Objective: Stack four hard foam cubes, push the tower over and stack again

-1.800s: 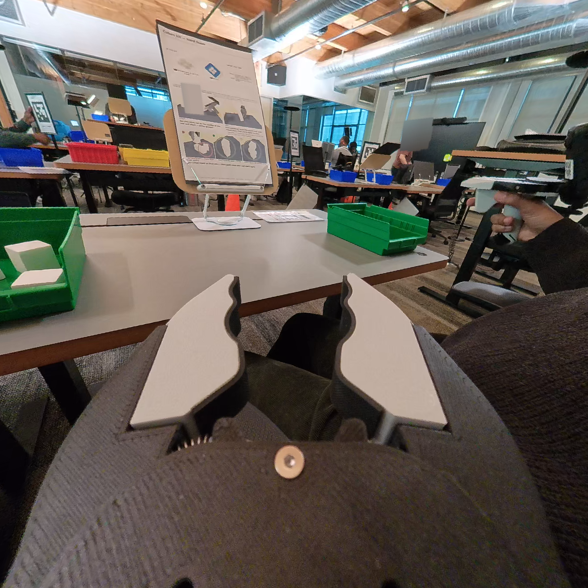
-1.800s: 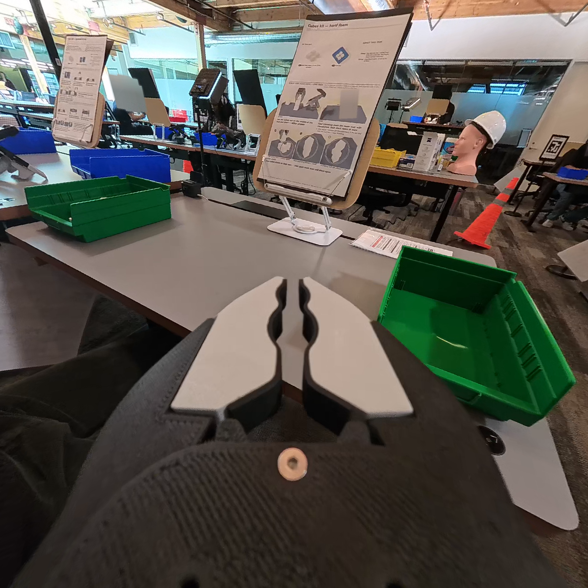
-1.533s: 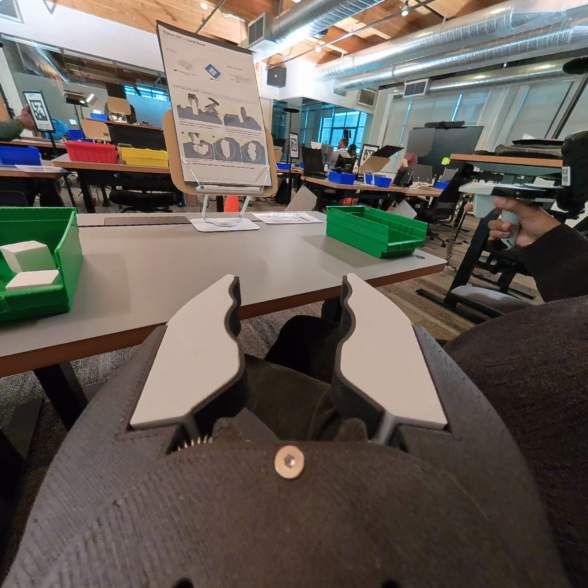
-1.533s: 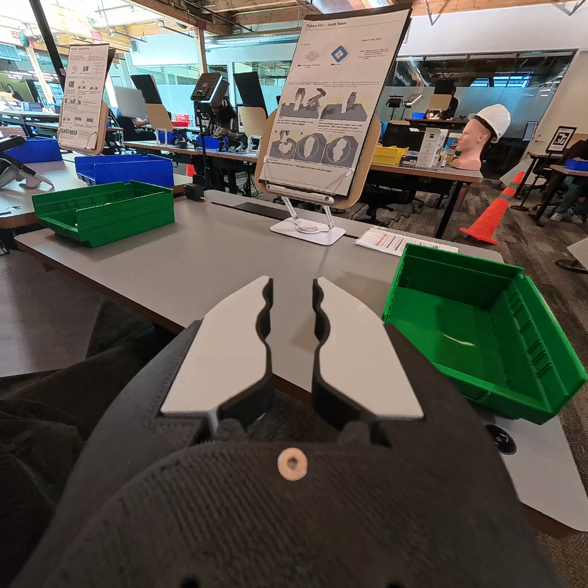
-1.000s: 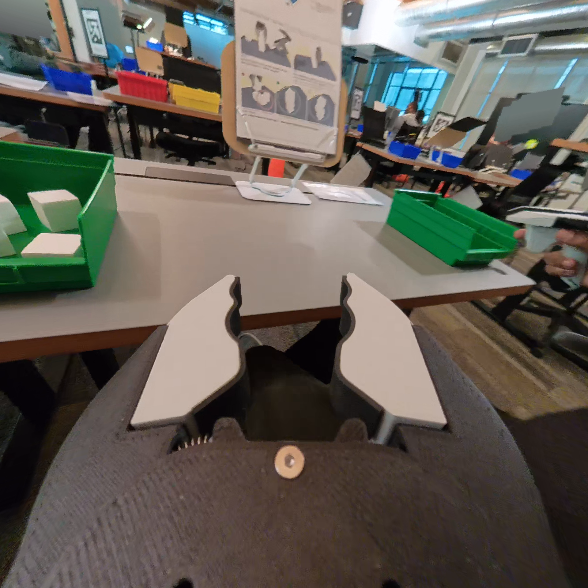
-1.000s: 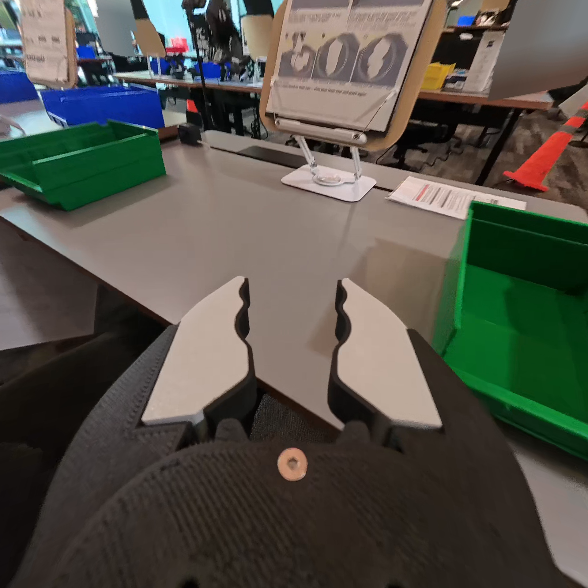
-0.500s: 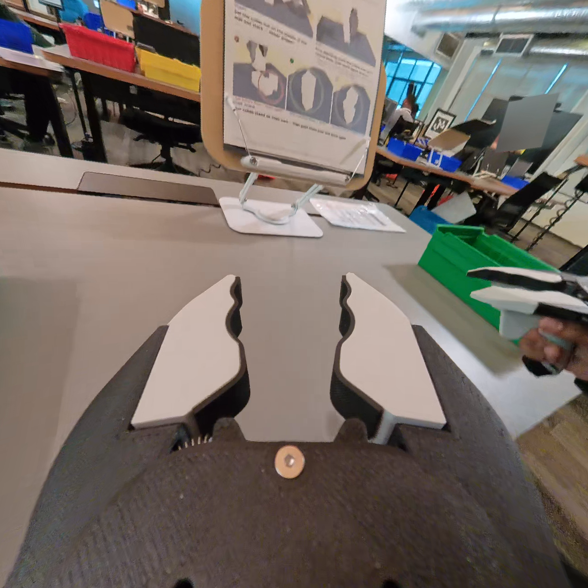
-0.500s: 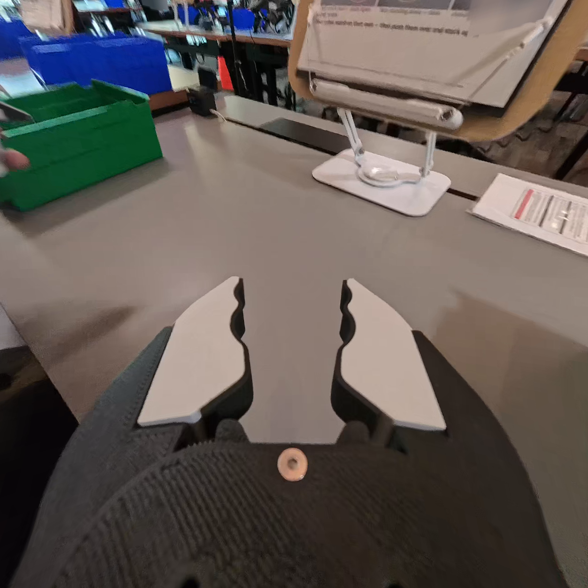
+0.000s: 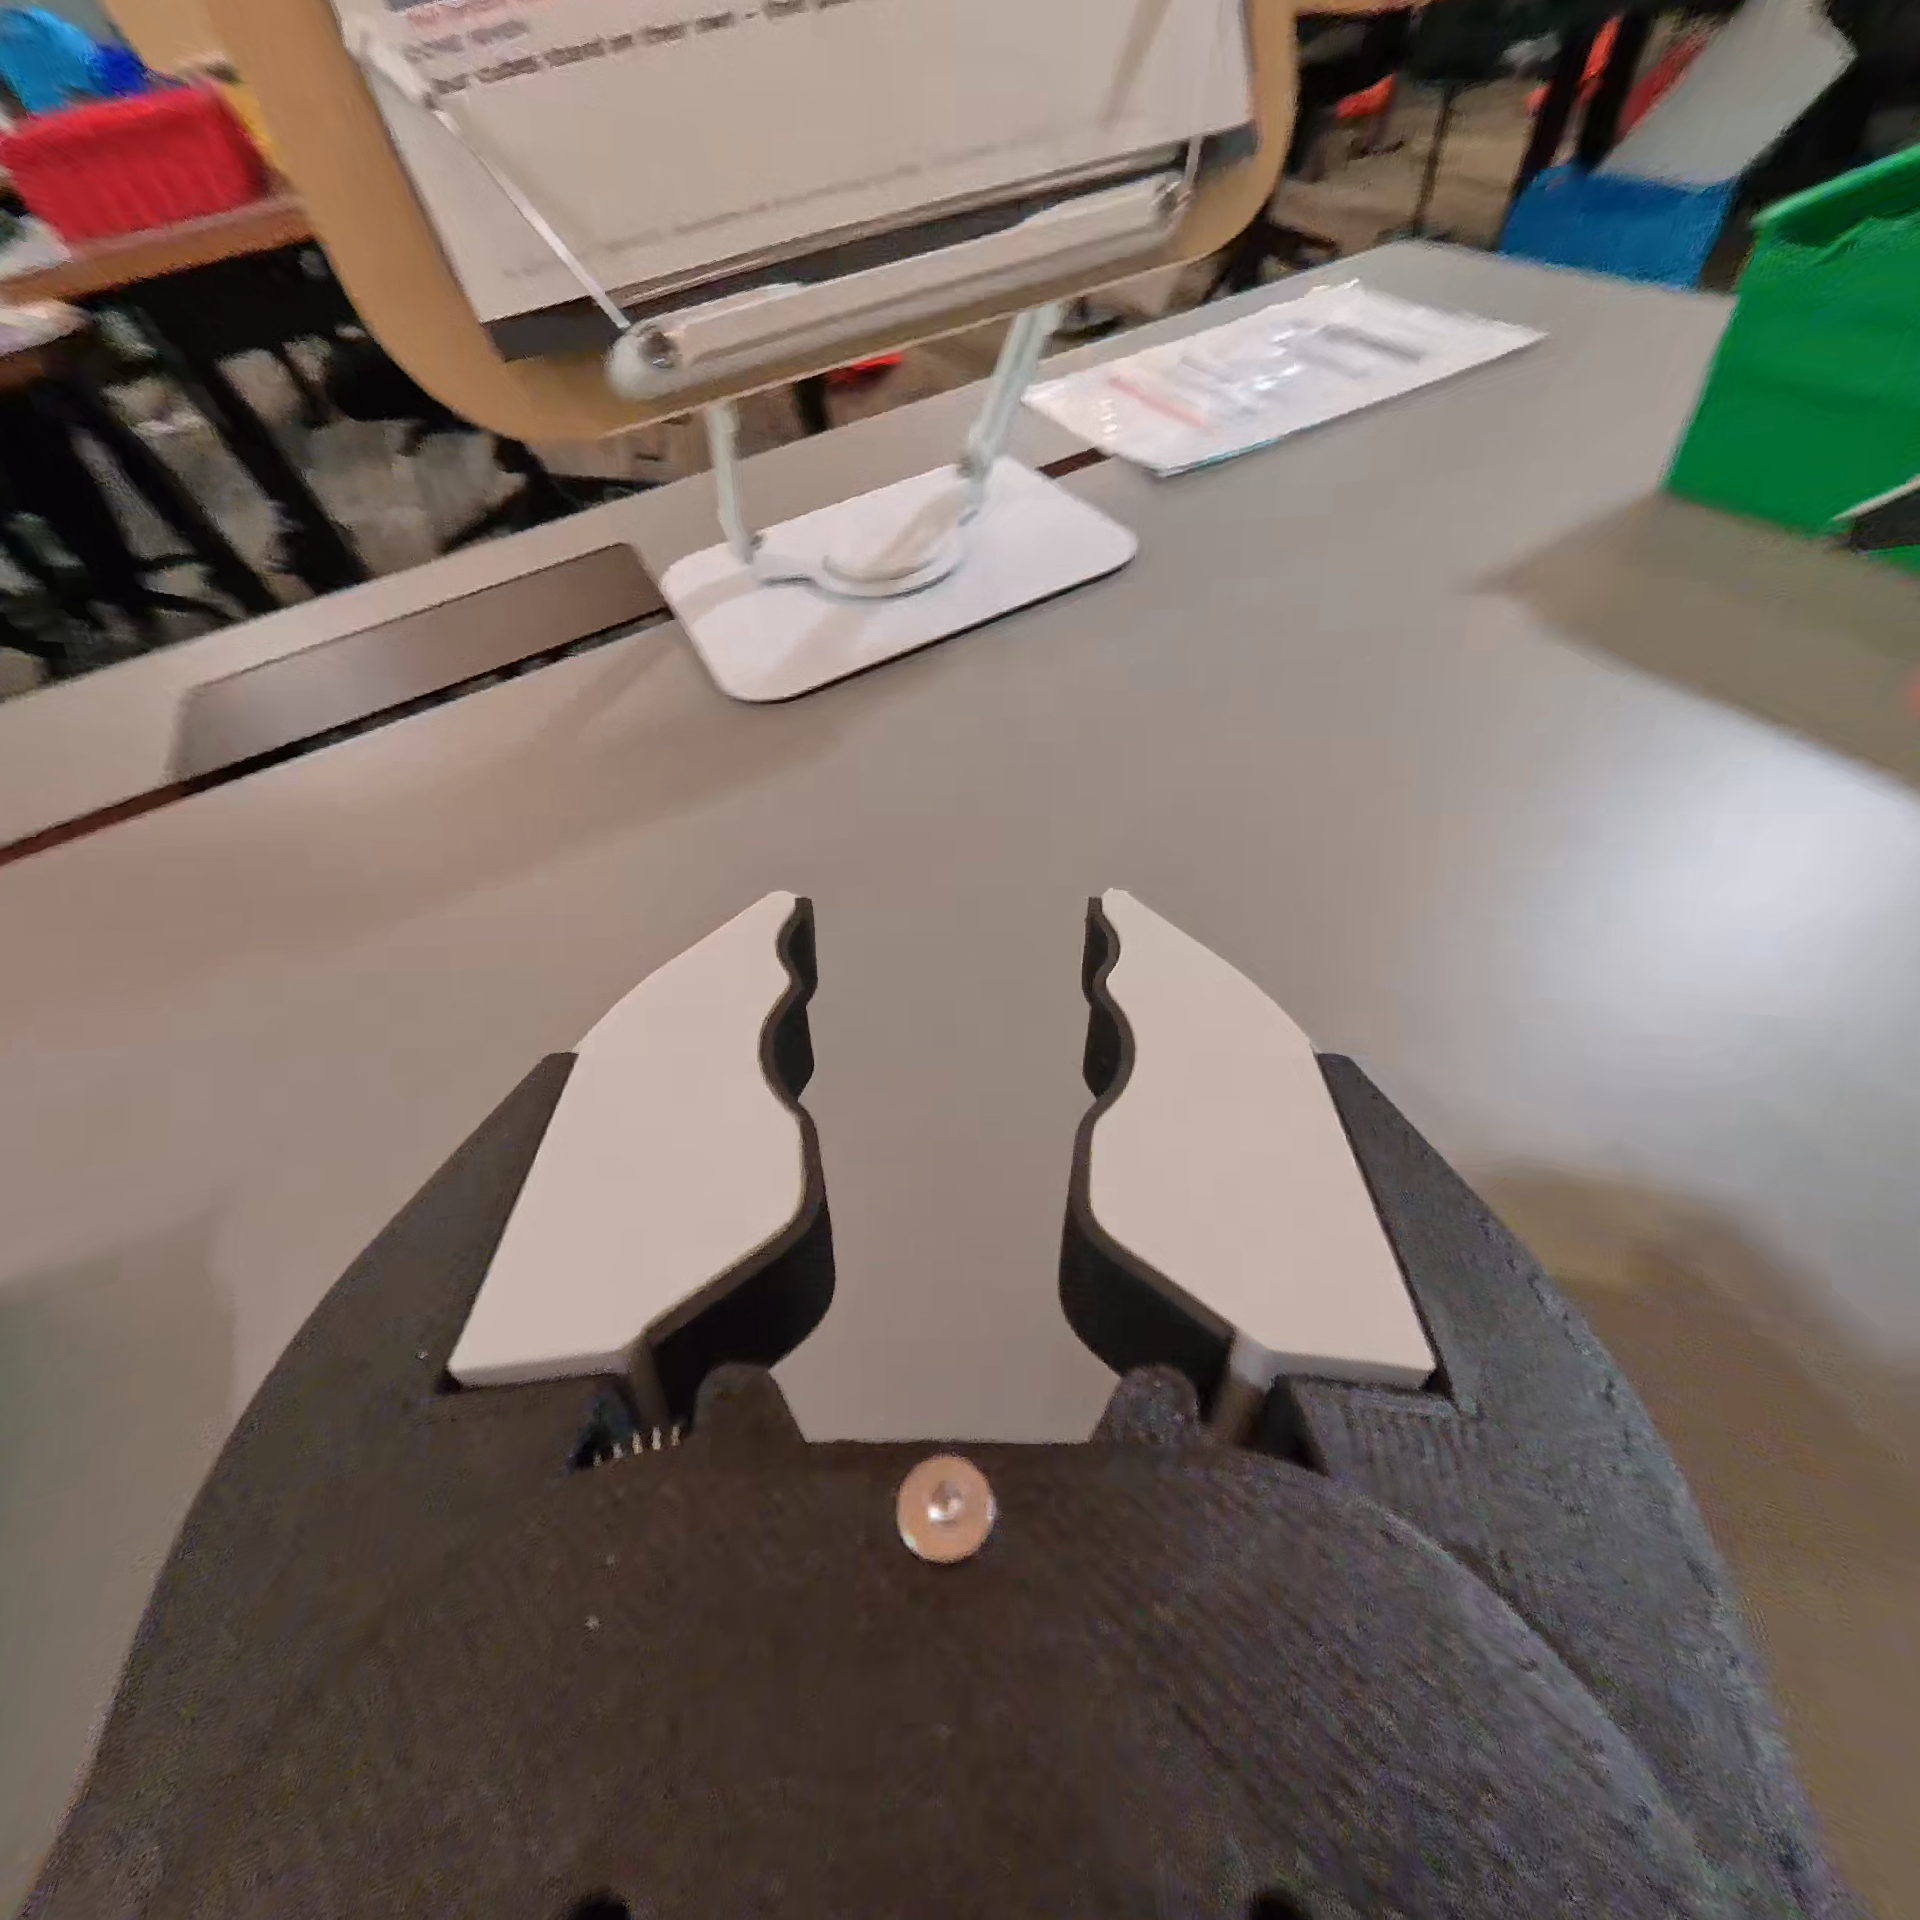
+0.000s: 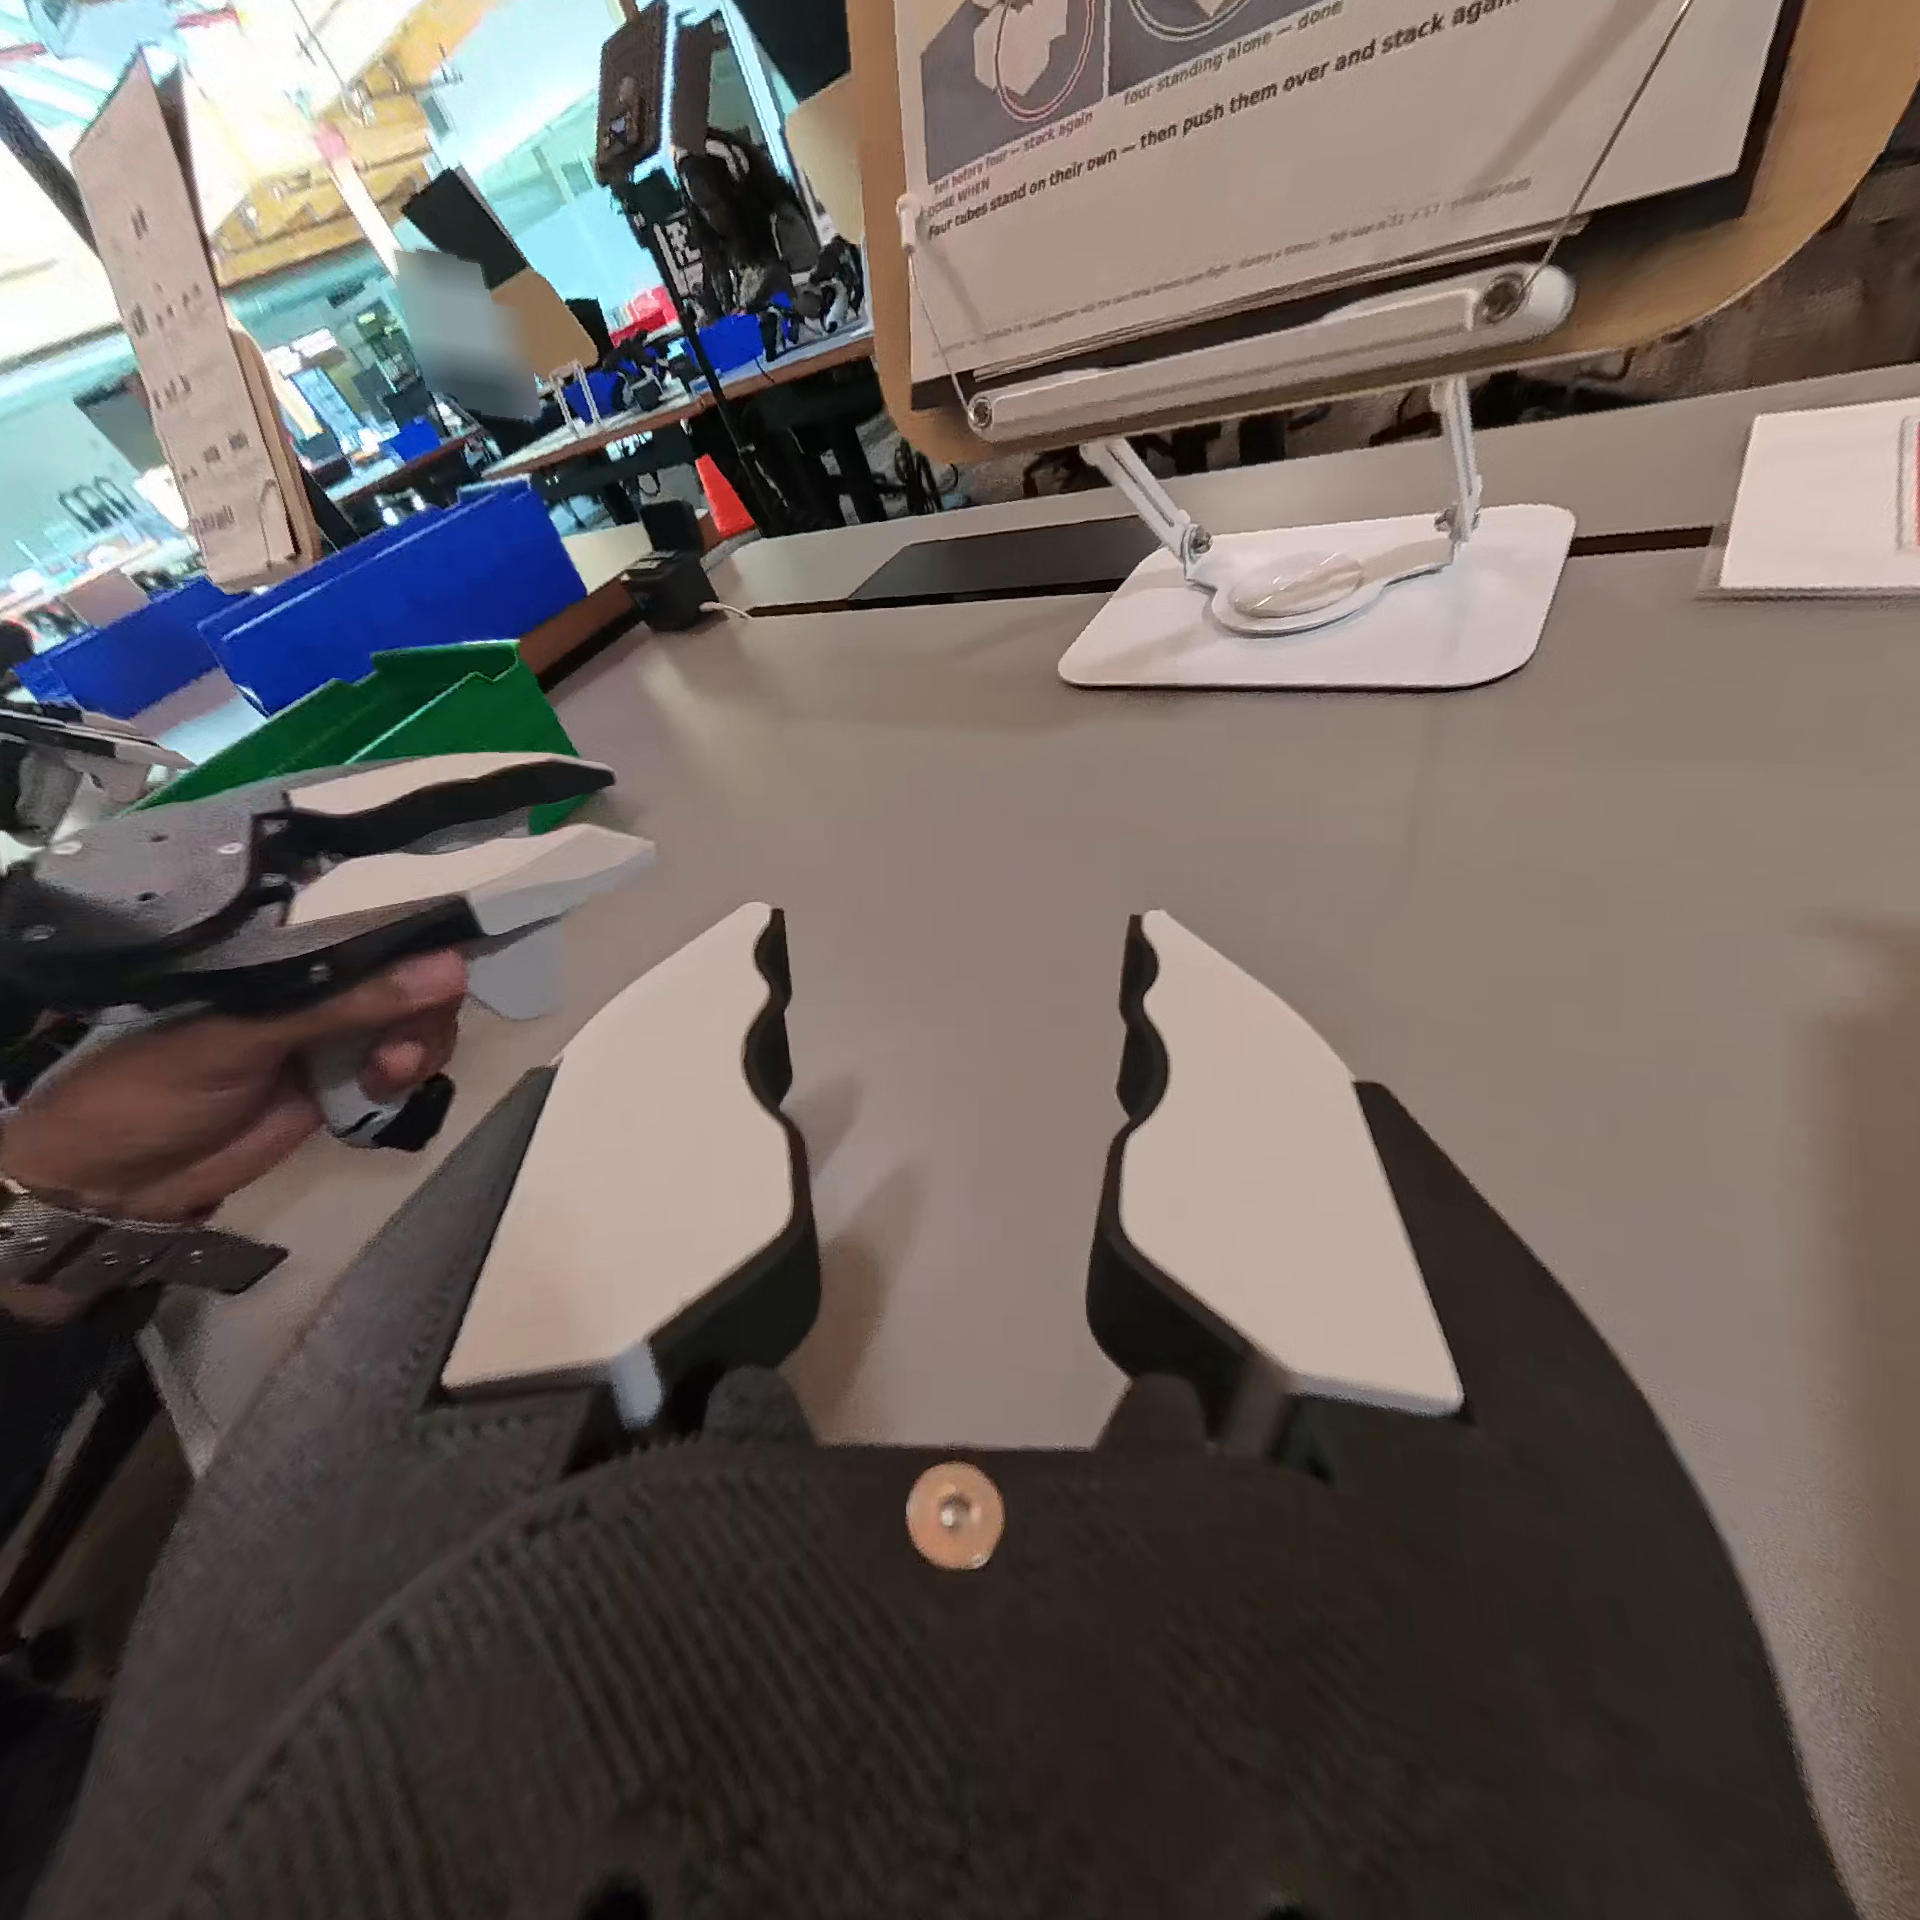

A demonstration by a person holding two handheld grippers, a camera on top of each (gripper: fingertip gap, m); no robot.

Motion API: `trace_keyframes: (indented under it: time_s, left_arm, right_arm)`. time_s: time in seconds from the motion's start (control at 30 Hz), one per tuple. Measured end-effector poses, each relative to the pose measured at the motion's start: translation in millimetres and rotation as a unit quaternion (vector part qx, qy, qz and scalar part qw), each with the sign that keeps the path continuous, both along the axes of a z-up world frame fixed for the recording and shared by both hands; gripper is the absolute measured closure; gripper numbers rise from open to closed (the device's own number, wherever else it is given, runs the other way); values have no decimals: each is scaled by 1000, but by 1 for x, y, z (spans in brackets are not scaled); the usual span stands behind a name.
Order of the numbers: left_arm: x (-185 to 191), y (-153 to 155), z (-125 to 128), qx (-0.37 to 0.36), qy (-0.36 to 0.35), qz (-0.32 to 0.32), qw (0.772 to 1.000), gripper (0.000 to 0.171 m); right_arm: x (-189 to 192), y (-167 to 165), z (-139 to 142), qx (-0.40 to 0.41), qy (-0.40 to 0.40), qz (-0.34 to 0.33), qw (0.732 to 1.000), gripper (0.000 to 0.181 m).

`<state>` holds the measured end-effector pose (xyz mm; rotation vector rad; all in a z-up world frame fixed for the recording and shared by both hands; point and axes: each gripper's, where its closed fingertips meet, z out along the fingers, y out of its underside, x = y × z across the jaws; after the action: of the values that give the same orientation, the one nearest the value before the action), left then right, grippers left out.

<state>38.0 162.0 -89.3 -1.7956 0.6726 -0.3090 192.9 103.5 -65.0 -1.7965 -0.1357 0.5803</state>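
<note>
Both of mine are empty. The left gripper (image 9: 948, 904) has its jaws set wide apart, nothing between them but bare tabletop, the same spread as 1.8 s ago. The right gripper (image 10: 954, 920) is likewise wide apart and holds nothing. That is a change: 1.8 s ago its jaws were almost closed, and they widened in steps since.

Position change: both were low, short of the near table edge, with dark cloth beneath. Now both hover over the flat grey table top (image 9: 1351, 831). Whether either touches it, I cannot tell.

From the left wrist, dead ahead at 12 o'clock: the white metal stand base (image 9: 904, 582), carrying the tan rounded board with a printed sheet (image 9: 831, 208). It is much nearer than before. A dark rectangular panel set in the table (image 9: 416, 655) lies at 10 o'clock. A clear-sleeved paper sheet (image 9: 1278, 374) lies at 1 o'clock, and beyond it, at 2 o'clock, a green plastic bin (image 9: 1829, 364), blurred.

From the right wrist, the same stand sits at 1 o'clock. My left gripper shows at 9 o'clock, just beside the right one, gripped by my bare hand (image 10: 208, 1101). Behind it, at 10 o'clock, a second green plastic bin (image 10: 416, 717); its inside is hidden from here. Blue plastic bins (image 10: 395, 603) stand farther back on a neighbouring table.
</note>
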Motion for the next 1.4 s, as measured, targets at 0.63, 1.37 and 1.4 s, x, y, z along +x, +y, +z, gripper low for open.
trace_keyframes:
  time_s: [0.63,1.37,1.4]
  left_arm:
    - [-63,-3,-50,-10,199,109,974,170]
    - [-66,-39,-60,39,328,118,936,170]
    - [-66,-39,-60,36,323,117,939,170]
  right_arm:
    - [-224,-171,-15,214,-233,446,838,181]
    - [-253,-204,-24,249,-253,515,781,181]
    - [-252,-204,-22,251,-248,514,782,181]
